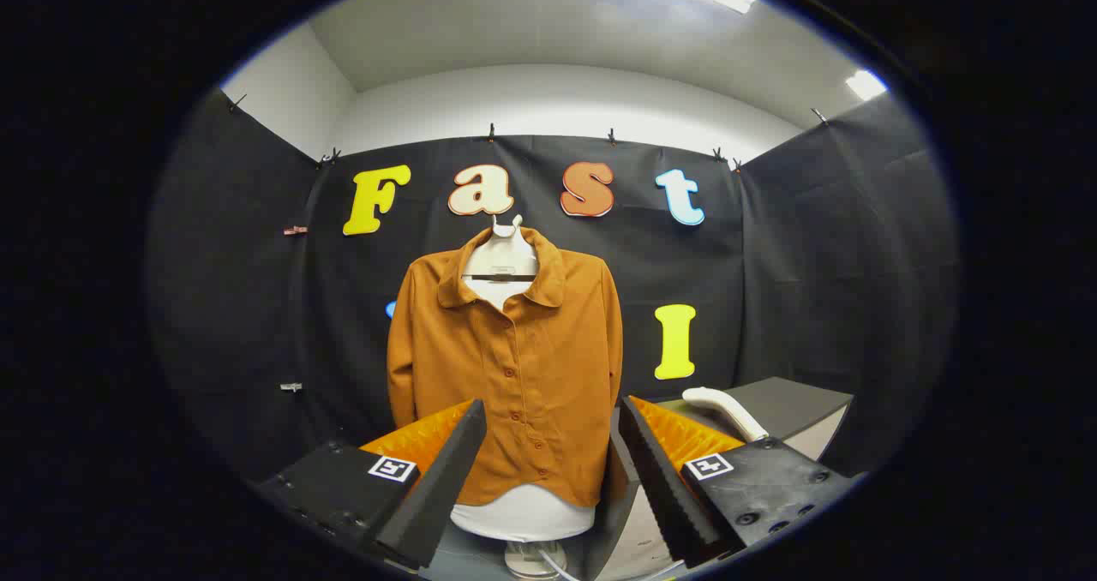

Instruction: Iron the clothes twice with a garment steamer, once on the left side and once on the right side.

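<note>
An orange-brown button-up shirt (510, 367) hangs on a white mannequin torso (523, 512) straight ahead, beyond the fingers. A white garment steamer (727, 411) lies on a dark table (797, 401) to the right of the shirt, just beyond the right finger. My gripper (553, 418) is open and holds nothing. Its two black fingers (441, 470) stand wide apart, framing the shirt's lower half.
The mannequin's stand (533, 560) and a thin white cord show below the shirt. Black cloth walls close the booth on the left, back and right. The table's pale side panel (818, 440) faces me on the right.
</note>
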